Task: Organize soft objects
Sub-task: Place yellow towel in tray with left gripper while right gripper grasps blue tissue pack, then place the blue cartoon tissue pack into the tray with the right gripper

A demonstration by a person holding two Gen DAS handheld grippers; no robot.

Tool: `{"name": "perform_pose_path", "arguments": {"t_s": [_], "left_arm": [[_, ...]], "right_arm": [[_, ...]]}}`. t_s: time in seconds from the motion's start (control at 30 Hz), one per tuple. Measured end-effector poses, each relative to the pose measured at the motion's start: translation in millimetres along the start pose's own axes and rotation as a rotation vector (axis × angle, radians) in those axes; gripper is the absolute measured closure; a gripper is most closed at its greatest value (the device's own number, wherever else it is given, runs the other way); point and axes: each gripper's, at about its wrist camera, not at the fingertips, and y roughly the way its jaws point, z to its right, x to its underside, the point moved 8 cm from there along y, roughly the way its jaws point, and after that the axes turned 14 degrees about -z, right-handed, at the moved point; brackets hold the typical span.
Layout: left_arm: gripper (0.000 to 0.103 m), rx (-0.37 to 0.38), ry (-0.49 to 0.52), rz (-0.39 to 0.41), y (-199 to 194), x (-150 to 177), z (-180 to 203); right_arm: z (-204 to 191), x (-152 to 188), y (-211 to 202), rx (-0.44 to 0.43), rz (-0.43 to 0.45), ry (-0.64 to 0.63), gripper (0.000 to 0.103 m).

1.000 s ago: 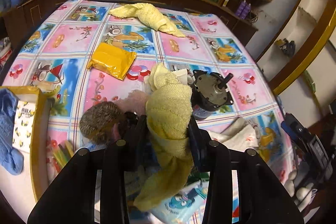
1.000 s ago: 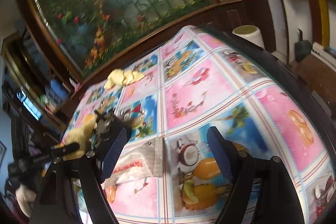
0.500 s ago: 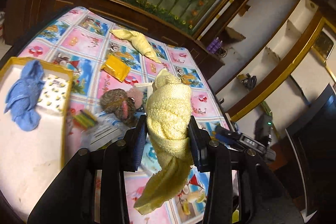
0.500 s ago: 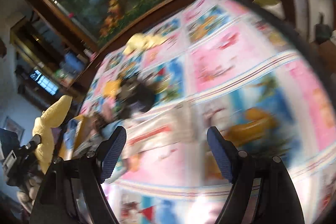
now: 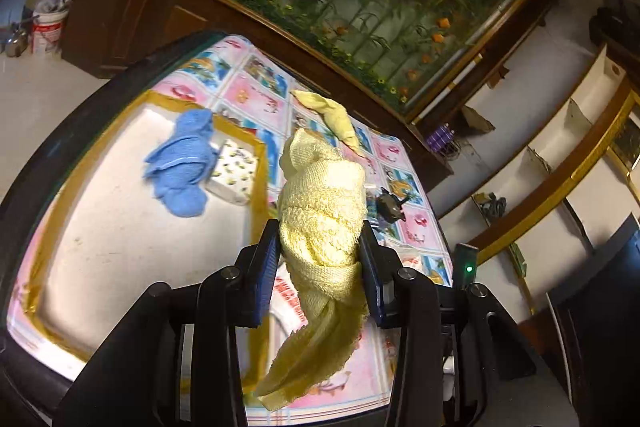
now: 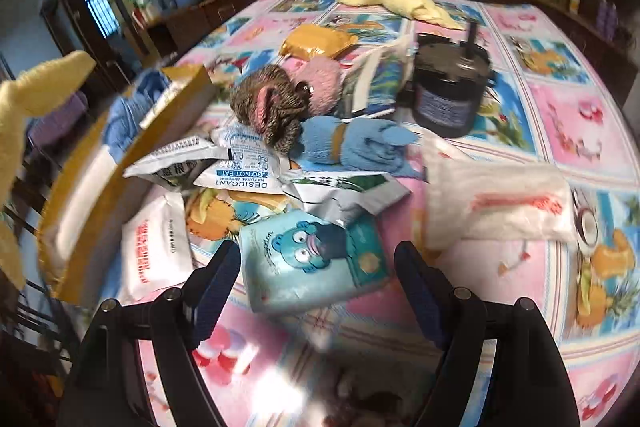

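Note:
My left gripper [image 5: 318,251] is shut on a twisted pale yellow towel [image 5: 322,203], held in the air above the right edge of a gold-rimmed white tray [image 5: 258,187]. A blue cloth [image 5: 180,163] and a small patterned white pack [image 5: 232,171] lie in that tray. My right gripper [image 6: 318,263] hangs open over the table with nothing between its fingers, above a light blue cartoon pouch [image 6: 312,259]. Beyond it lie blue knit gloves [image 6: 356,143], a brown and pink knit hat [image 6: 276,103] and a second yellow cloth [image 6: 396,3].
A black motor-like canister [image 6: 448,83] stands mid-table. Desiccant sachets [image 6: 236,171], white packets [image 6: 156,251], a white plastic bag [image 6: 500,207] and a yellow pack [image 6: 316,41] are scattered on the cartoon tablecloth [image 6: 560,99]. The tray's gold wall [image 6: 132,163] rises at left.
My left gripper has carried the yellow towel up off the pile and leftward over the tray. My right gripper has swung and tilted down toward the pile of packets.

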Motion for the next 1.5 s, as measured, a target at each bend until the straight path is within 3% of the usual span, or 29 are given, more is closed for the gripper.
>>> {"name": "perform_pose_path", "arguments": {"t_s": [0.13, 0.17, 0.33, 0.5, 0.7, 0.8, 0.9, 1.03, 1.2, 1.27, 1.37, 1.5], "left_arm": [[0.066, -0.009, -0.038, 0.017, -10.9, 4.7, -20.1], [0.066, -0.013, -0.047, 0.02, -13.1, 6.0, -24.4], [0.066, -0.051, -0.08, 0.009, -15.1, 5.9, -43.8], [0.066, -0.132, -0.111, -0.06, 1.9, -2.6, -71.4], [0.066, -0.214, -0.128, -0.083, 32.7, -40.1, -97.8], [0.065, -0.265, -0.134, -0.041, 42.4, -70.5, -115.9], [0.063, -0.313, -0.197, -0.061, 57.6, -90.0, -147.4], [0.063, -0.236, -0.285, -0.064, 62.5, -94.2, -169.9], [0.063, -0.204, -0.272, -0.023, 43.3, -90.8, -161.1], [0.057, -0.194, -0.266, 0.003, 30.6, -88.3, -155.5], [0.048, -0.19, -0.255, 0.049, 12.7, -84.3, -147.3], [0.048, -0.216, -0.22, 0.084, -3.9, -78.3, -139.2]], "right_arm": [[-4.3, -3.7, 14.8, 0.052, -0.03, -0.035, 0.022], [-3.5, -3.2, 14.4, 0.051, -0.028, -0.038, 0.026], [-0.8, 11.0, 2.2, -0.005, -0.027, -0.015, 0.031], [-8.7, 31.6, -30.5, -0.089, -0.005, -0.021, 0.031], [-36.4, 25.1, -65.8, -0.16, 0.061, -0.077, 0.031], [-57.9, 11.9, -63.1, -0.188, 0.058, -0.109, 0.031], [-88.4, -6.9, -52.7, -0.209, 0.05, -0.158, 0.031], [-132.0, -32.1, -39.3, -0.23, 0.044, -0.229, 0.031], [-181.3, -66.6, -17.4, -0.19, 0.05, -0.324, 0.029], [-195.6, -76.3, -3.8, -0.163, 0.046, -0.358, 0.028], [-204.9, -85.4, 24.2, -0.124, -0.004, -0.381, 0.028], [-199.4, -86.8, 29.5, -0.189, -0.025, -0.359, 0.028]]}}
